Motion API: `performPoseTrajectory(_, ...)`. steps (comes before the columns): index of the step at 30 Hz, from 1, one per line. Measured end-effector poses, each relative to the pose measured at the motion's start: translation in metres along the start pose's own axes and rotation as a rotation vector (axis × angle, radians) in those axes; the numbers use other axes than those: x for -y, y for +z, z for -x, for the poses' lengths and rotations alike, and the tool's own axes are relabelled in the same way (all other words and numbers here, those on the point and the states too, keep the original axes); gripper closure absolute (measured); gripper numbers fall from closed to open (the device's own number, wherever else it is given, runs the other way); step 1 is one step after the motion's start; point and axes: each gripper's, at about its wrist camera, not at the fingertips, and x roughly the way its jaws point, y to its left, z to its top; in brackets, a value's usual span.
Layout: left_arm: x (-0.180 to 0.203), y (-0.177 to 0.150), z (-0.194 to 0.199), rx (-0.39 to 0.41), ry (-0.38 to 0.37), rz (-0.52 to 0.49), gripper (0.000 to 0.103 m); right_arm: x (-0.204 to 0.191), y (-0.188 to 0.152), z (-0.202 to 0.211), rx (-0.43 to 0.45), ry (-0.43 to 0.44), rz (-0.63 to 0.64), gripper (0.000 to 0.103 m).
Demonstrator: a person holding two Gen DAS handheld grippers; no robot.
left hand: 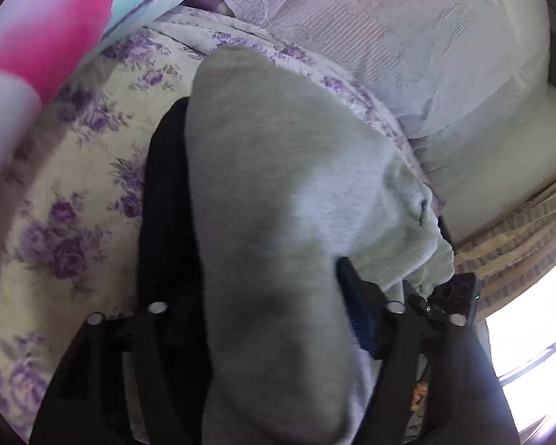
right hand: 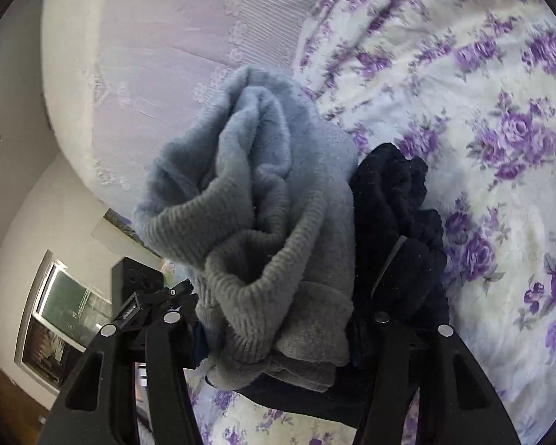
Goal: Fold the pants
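Left wrist view: my left gripper (left hand: 274, 319) is pinching a thick band of the grey pants (left hand: 278, 193), which fill the centre of the frame and drape forward over the floral bedsheet (left hand: 74, 193); a dark garment (left hand: 163, 200) lies just left of the grey cloth. In the right wrist view my right gripper (right hand: 278, 337) is clamped on the bunched ribbed end of the same pants (right hand: 255, 200), with dark fabric (right hand: 400, 230) wadded at centre right, touching the grey. A lilac lace cover (right hand: 159, 44) fills the upper left there.

Both ends look gathered rather than flat, so I judge the fold barely begun. The risk I see: the dark cloth is caught against the grey and may get folded in with it. The thick knit could also slip from either pinch if I pull the ends apart hard, and a bunched cuff would leave a lumpy, crooked crease
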Motion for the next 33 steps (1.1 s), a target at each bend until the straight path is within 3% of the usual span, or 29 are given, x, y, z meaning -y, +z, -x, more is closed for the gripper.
performPoseTrajectory(2,0.001,0.001,-0.001,0.005,0.008,-0.008,0.035,-0.007,0.001,-0.001,-0.01,-0.034,0.011,0.047)
performPoseTrajectory(7,0.004,0.001,0.006,0.007,0.021,0.03,0.03,-0.009,0.004,0.004,-0.03,-0.008,-0.011,0.04)
performPoseTrajectory(10,0.01,-0.001,0.028,0.054,0.057,0.055,0.017,-0.023,0.009,0.019,-0.05,-0.067,0.033,0.035)
performPoseTrajectory(14,0.03,-0.003,0.061,0.113,0.111,-0.013,0.016,-0.042,0.014,0.039,-0.072,-0.149,0.064,0.03)
performPoseTrajectory(17,0.054,-0.004,0.078,0.147,0.125,-0.084,0.016,-0.056,0.021,0.06,-0.016,-0.129,0.055,0.025)
performPoseTrajectory(20,0.078,-0.01,0.079,0.141,0.138,-0.153,0.016,-0.078,0.032,0.093,0.152,-0.126,0.065,0.024)
performPoseTrajectory(23,0.101,-0.019,0.067,0.111,0.14,-0.225,0.015,-0.117,0.045,0.089,0.133,-0.072,0.157,0.025)
performPoseTrajectory(26,0.115,-0.028,0.05,0.137,0.219,-0.298,0.015,-0.137,0.055,0.059,0.086,-0.052,0.191,0.025)
performPoseTrajectory(30,0.109,-0.041,0.025,0.149,0.351,-0.357,0.015,-0.118,0.067,0.014,0.05,-0.046,0.108,0.025)
performPoseTrajectory(33,0.111,-0.058,0.003,0.168,0.487,-0.522,0.015,-0.078,0.072,-0.007,0.057,-0.153,0.066,0.044)
